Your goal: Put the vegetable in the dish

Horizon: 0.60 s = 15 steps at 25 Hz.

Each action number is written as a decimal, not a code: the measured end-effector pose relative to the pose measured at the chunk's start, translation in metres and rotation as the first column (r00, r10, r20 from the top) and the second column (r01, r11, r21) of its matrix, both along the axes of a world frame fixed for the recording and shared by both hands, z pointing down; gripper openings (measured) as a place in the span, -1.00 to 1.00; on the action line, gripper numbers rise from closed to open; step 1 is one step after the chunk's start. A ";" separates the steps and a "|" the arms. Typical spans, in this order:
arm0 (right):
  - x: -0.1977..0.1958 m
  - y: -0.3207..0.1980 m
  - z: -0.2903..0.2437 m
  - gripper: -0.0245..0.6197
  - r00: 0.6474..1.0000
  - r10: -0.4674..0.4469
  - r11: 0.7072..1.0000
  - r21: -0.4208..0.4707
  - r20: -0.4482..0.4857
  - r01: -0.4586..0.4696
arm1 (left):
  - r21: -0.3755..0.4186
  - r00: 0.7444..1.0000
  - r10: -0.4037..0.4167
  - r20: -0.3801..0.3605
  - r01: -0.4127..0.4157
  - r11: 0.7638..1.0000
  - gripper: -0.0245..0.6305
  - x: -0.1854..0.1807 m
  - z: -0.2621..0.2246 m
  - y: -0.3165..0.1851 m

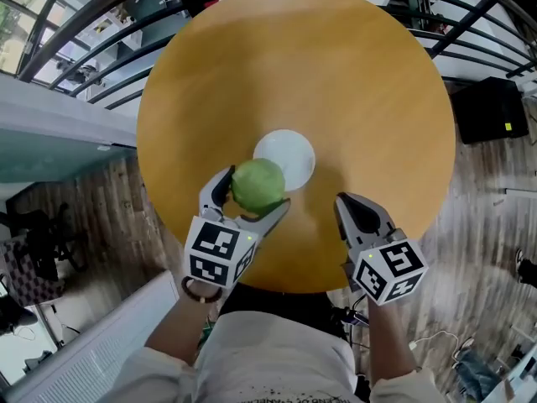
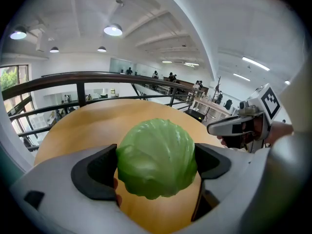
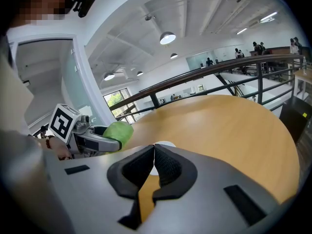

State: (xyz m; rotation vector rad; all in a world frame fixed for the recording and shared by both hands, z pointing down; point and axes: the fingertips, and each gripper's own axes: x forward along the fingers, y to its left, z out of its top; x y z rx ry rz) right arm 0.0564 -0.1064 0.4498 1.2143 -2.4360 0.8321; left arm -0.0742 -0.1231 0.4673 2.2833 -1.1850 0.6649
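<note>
A round green cabbage [image 1: 258, 185] is held between the jaws of my left gripper [image 1: 249, 194], which is shut on it above the round wooden table [image 1: 336, 74]. In the left gripper view the cabbage [image 2: 156, 159] fills the space between the dark pads. A small white dish [image 1: 289, 154] lies on the table just beyond the cabbage, partly covered by it. My right gripper [image 1: 348, 210] hovers to the right near the table's front edge, its pads pressed together and empty. From the right gripper view, the cabbage [image 3: 118, 132] and the dish [image 3: 165, 144] show past the shut jaws [image 3: 154, 165].
Dark metal railings [image 1: 101, 36] curve round the far side of the table. A black box [image 1: 489, 110] stands on the wooden floor to the right. A white ledge [image 1: 59, 116] runs at the left.
</note>
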 end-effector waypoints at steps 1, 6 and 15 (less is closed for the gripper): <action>0.002 -0.003 0.004 -0.85 1.000 0.003 1.000 -0.003 0.002 -0.003 | -0.003 1.000 0.005 0.007 -0.005 1.000 0.56 0.002 0.005 -0.004; 0.010 -0.020 0.020 -0.85 1.000 0.013 1.000 -0.023 0.004 -0.013 | -0.032 1.000 0.017 0.024 -0.016 0.999 0.56 0.010 0.027 -0.026; 0.010 -0.034 0.044 -0.85 1.000 0.022 0.998 -0.052 0.023 -0.021 | -0.078 0.998 0.044 0.044 -0.040 0.996 0.56 0.022 0.070 -0.049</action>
